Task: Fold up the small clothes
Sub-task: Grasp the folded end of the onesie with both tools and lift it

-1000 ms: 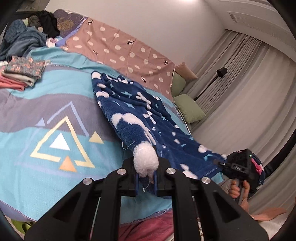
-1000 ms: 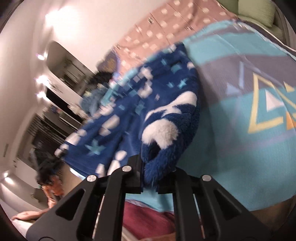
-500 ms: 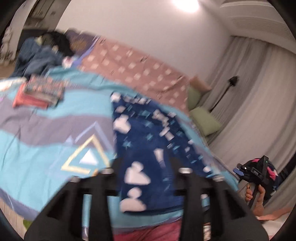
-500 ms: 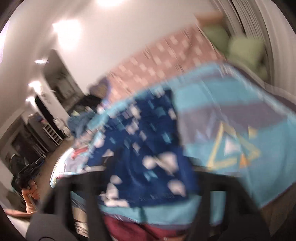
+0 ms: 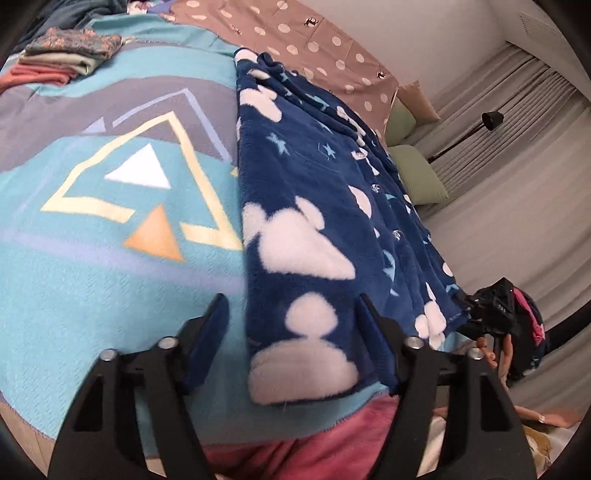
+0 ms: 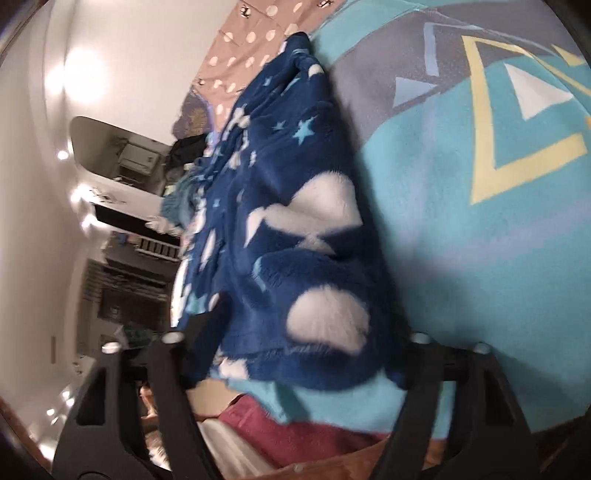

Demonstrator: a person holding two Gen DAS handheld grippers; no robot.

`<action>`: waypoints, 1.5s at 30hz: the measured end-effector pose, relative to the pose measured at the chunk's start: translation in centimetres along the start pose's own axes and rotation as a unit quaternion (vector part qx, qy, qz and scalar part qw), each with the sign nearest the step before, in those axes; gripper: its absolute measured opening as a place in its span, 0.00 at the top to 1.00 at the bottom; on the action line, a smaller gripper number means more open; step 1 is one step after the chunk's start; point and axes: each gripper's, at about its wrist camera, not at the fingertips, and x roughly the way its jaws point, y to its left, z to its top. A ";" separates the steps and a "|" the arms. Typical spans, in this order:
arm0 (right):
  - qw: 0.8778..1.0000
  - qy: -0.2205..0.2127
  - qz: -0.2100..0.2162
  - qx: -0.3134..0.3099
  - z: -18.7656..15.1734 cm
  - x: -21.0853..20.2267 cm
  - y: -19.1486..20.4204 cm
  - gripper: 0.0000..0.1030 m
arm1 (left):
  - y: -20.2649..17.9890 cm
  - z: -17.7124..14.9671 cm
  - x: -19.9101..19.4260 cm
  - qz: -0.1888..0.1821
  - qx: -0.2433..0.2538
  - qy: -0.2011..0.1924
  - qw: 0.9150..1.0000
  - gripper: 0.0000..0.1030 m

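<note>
Bedspread first: our navy fleece lies spread on the teal blanket (image 5: 110,280), both tools hanging over its near hem.

We see the fleece garment (image 5: 314,206) running lengthwise away from us toward the polka-dot sheet (image 5: 295,33), its near edge at the bed's front. Our left gripper (image 5: 291,314) stands over the near left corner, jaws apart and just been closing, cloth between them but not pinched. Our right gripper (image 6: 310,332) likewise straddles the near right corner, jaws apart, just been closing. Both hands look equally near.
</note>
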 end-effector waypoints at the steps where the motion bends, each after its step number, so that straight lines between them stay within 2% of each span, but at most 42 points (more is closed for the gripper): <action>1: 1.000 0.004 0.006 0.010 0.3 0.3 0.0 0.92 | 0.0 0.3 0.1 -0.029 -0.021 0.010 0.999 0.91; 2: 1.000 0.001 0.012 0.019 0.2 0.3 0.1 0.92 | -0.1 0.5 -0.7 -0.045 -0.036 -0.006 0.998 0.91; 4: 1.000 -0.013 0.022 -0.003 -0.5 -1.0 1.8 0.93 | -1.8 1.0 -2.7 -0.043 -0.018 -0.043 0.998 0.92; 6: 0.997 -0.022 0.055 -0.042 -1.5 -2.8 4.3 0.94 | -3.6 1.3 -6.1 -0.051 0.002 -0.084 0.995 0.92; 7: 0.996 -0.029 0.052 -0.060 -1.9 -3.6 5.2 0.94 | -4.4 1.3 -7.3 -0.052 0.015 -0.095 0.994 0.92; 9: 0.994 -0.039 0.047 -0.089 -2.5 -4.8 6.7 0.94 | -6.2 1.3 -9.0 -0.043 0.050 -0.105 0.992 0.92; 12: 0.993 -0.050 0.056 -0.092 -2.9 -6.2 7.2 0.94 | -7.9 1.2 -10.1 -0.037 0.067 -0.109 0.991 0.92; 15: 0.990 -0.079 0.049 -0.109 -2.8 -7.9 7.8 0.94 | -9.3 1.4 -11.0 -0.029 0.088 -0.122 0.988 0.92; 17: 0.987 -0.093 0.037 -0.123 -2.0 -7.4 8.6 0.93 | -9.4 1.9 -11.5 -0.023 0.095 -0.136 0.986 0.92; 20: 0.985 -0.111 0.022 -0.130 -0.1 -6.7 9.2 0.91 | -8.4 3.8 -10.8 -0.032 0.070 -0.141 0.987 0.91; 24: 0.984 -0.102 0.024 -0.146 2.5 -4.6 10.0 0.91 | -7.5 6.1 -8.7 -0.038 0.045 -0.129 0.990 0.91; 28: 0.979 -0.113 0.017 -0.168 4.0 -4.0 11.0 0.89 | -7.2 8.1 -7.3 -0.041 0.041 -0.128 0.990 0.91; 32: 0.978 -0.129 0.016 -0.165 6.1 -3.9 11.5 0.89 | -7.0 10.5 -6.8 -0.044 0.035 -0.137 0.989 0.91; 39: 0.966 -0.172 -0.030 -0.189 9.4 -3.4 12.6 0.89 | -7.3 14.8 -5.6 -0.029 0.041 -0.154 0.987 0.91; 45: 0.963 -0.184 -0.037 -0.192 12.4 -2.1 13.2 0.89 | -7.6 17.7 -4.3 -0.029 0.041 -0.162 0.986 0.91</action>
